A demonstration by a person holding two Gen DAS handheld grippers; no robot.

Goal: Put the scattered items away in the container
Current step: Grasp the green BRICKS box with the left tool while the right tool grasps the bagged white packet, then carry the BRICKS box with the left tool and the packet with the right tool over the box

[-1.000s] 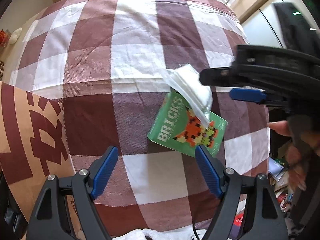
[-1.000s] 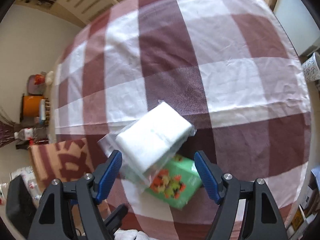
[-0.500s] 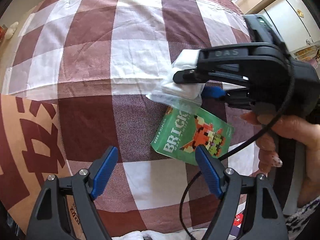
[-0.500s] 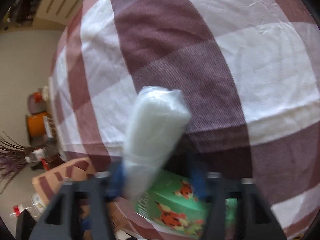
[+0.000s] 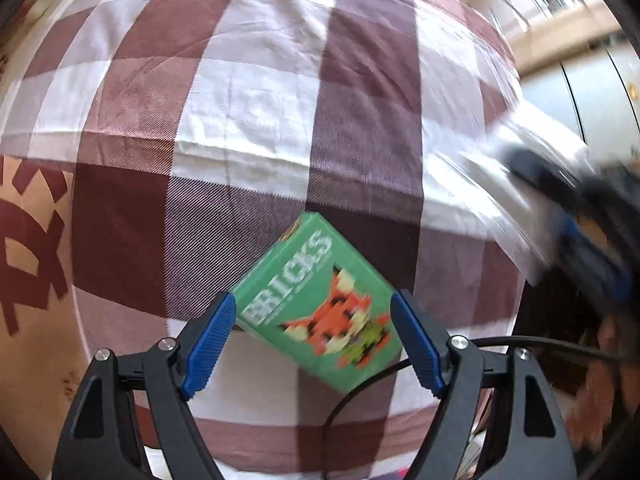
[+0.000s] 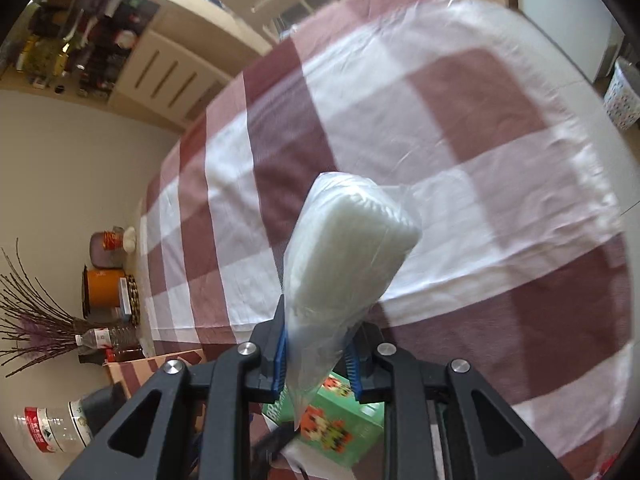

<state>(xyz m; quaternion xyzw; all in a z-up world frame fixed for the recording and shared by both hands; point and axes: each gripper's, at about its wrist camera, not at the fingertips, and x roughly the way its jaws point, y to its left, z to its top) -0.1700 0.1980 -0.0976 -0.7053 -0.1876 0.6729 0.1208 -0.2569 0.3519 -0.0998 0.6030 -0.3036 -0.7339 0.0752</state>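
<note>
A green box marked BRICKS lies on the checked cloth, between the open fingers of my left gripper, which does not grip it. My right gripper is shut on a white packet in a clear plastic bag and holds it up above the cloth. The same packet and right gripper show blurred at the right edge of the left wrist view. The green box shows below the right gripper. A brown patterned cardboard box stands at the left.
The red and white checked cloth covers the whole table. Bottles, an orange pot and dried twigs stand on the floor to the left in the right wrist view. A white basket stands far right.
My right gripper has lifted the white packet off the green box and moved it up and to the right. My left gripper has moved in around the green box.
</note>
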